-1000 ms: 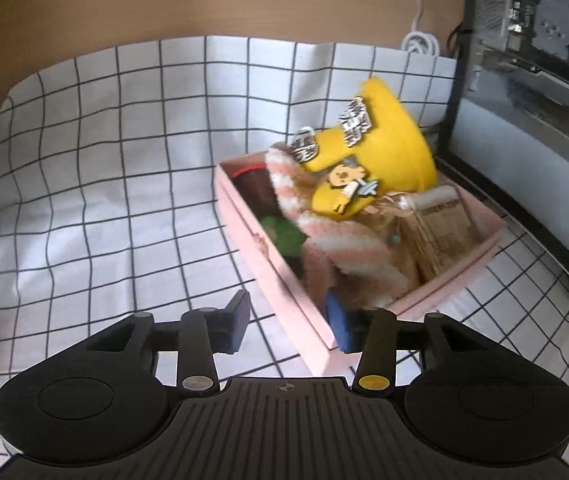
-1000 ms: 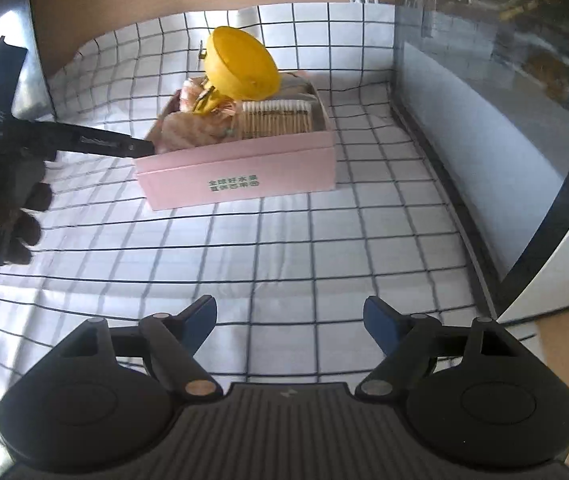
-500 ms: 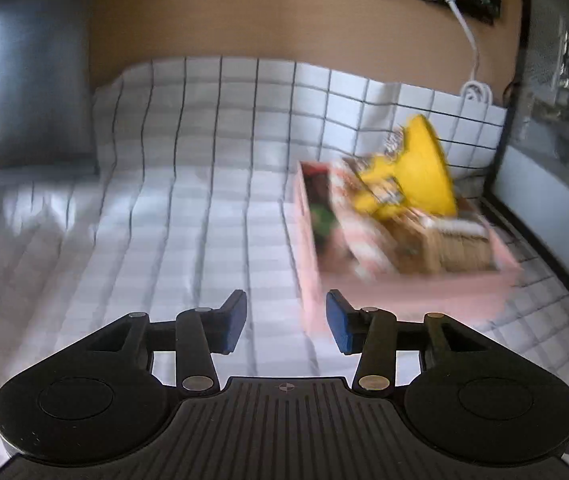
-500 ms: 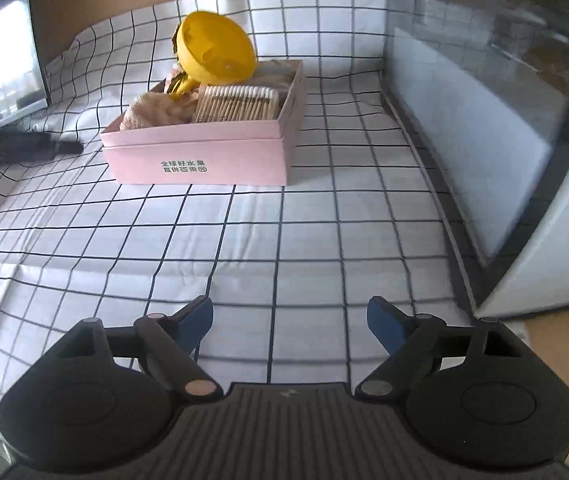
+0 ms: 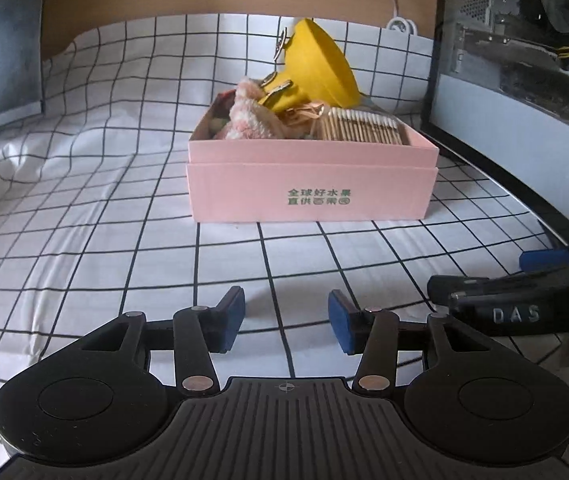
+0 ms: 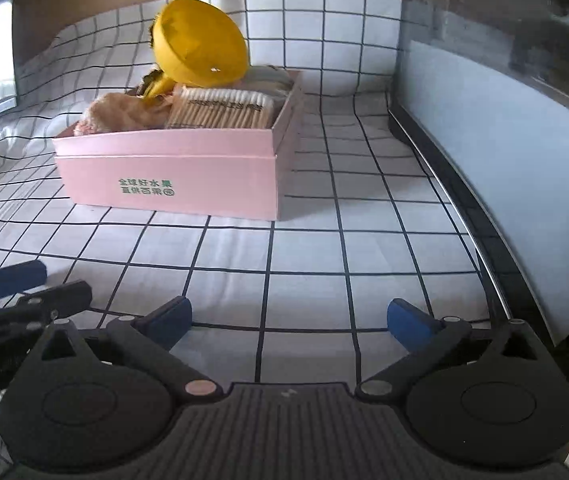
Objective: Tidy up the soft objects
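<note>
Desk setup: open computer case (image 5: 524, 36), monitor (image 5: 0, 60).

both grippers, left gripper (image 5: 284, 326) and right gripper (image 6: 288, 320), are matte black with 2 blue pads (image 5: 231, 320), round hubs, ribbed housing, copper-coloured pivot screws; white "das" lettering marks one.

Open checked cloth (image 5: 124, 216) lies between both grippers and the pink box (image 5: 312, 184) at twelve o'clock. A computer case (image 6: 504, 92) walls off three o'clock. A yellow funnel (image 6: 200, 44) rises over the box's contents.
</note>
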Action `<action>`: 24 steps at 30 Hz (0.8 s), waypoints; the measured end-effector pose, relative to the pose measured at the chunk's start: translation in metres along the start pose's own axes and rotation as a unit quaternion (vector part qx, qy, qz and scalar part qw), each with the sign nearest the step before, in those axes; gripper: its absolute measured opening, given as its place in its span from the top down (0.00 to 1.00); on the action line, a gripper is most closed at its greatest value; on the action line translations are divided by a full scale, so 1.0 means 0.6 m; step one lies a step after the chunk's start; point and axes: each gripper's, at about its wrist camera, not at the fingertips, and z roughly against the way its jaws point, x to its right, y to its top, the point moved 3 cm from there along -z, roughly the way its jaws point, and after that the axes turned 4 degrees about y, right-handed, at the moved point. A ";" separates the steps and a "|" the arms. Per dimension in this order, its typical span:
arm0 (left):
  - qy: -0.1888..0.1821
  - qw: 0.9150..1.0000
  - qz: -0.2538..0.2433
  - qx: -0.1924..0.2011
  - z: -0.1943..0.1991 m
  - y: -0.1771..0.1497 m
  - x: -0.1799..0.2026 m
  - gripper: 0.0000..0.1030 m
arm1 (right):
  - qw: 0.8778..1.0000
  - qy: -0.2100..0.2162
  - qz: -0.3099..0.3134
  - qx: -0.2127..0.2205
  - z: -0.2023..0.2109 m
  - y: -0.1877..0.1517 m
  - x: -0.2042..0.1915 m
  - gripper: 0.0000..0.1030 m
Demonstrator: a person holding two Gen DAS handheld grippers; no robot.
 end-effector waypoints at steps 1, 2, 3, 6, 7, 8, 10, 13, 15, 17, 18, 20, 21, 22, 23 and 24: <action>0.005 1.000 0.000 0.000 -0.002 0.002 0.003 0.50 | 1.000 -0.001 0.003 0.006 0.000 -0.002 -0.001 0.00; 0.009 1.000 0.001 -0.001 -0.003 0.001 0.006 0.50 | 1.000 -0.001 0.001 0.010 -0.001 -0.002 -0.001 0.00; 0.011 1.000 -0.001 -0.001 -0.005 0.003 0.007 0.50 | 1.000 -0.002 -0.006 0.010 -0.002 -0.003 0.000 0.00; 0.019 1.000 -0.008 -0.001 -0.004 0.000 0.012 0.49 | 1.000 -0.013 -0.011 0.020 -0.004 -0.004 -0.005 0.00; 0.019 1.000 -0.009 -0.001 -0.004 0.000 0.012 0.49 | 1.000 -0.013 -0.013 0.020 -0.003 -0.004 -0.005 0.00; 0.018 1.000 -0.008 -0.001 -0.004 0.000 0.011 0.49 | 1.000 -0.013 -0.013 0.020 -0.003 -0.004 -0.004 0.00; 0.017 1.000 -0.007 -0.001 -0.004 -0.001 0.010 0.49 | 1.000 -0.013 -0.013 0.020 -0.004 -0.003 -0.004 0.00; 0.017 1.000 -0.006 -0.001 -0.004 -0.001 0.010 0.49 | 1.000 -0.011 -0.013 0.020 -0.003 -0.004 -0.003 0.00; 0.017 1.000 -0.006 -0.002 -0.004 -0.001 0.010 0.49 | 1.000 -0.011 -0.013 0.020 -0.003 -0.004 -0.003 0.00; 0.017 1.000 -0.007 -0.002 -0.004 -0.001 0.010 0.49 | 1.000 -0.011 -0.013 0.020 -0.003 -0.004 -0.003 0.00; 0.017 1.000 -0.007 -0.002 -0.004 -0.001 0.010 0.49 | 1.000 -0.011 -0.013 0.020 -0.003 -0.004 -0.003 0.00; 0.017 1.000 -0.007 -0.002 -0.004 -0.001 0.010 0.49 | 1.000 -0.011 -0.013 0.020 -0.003 -0.004 -0.003 0.00; 0.017 1.000 -0.007 -0.002 -0.004 -0.001 0.010 0.49 | 1.000 -0.011 -0.013 0.020 -0.003 -0.004 -0.003 0.00; 0.017 1.000 -0.007 -0.002 -0.004 -0.001 0.010 0.49 | 1.000 -0.011 -0.013 0.020 -0.003 -0.004 -0.003 0.00; 0.017 1.000 -0.007 -0.002 -0.004 -0.001 0.010 0.49 | 1.000 -0.011 -0.013 0.020 -0.003 -0.004 -0.003 0.00; 0.017 1.000 -0.007 -0.002 -0.004 -0.001 0.010 0.49 | 1.000 -0.011 -0.013 0.020 -0.003 -0.004 -0.003 0.00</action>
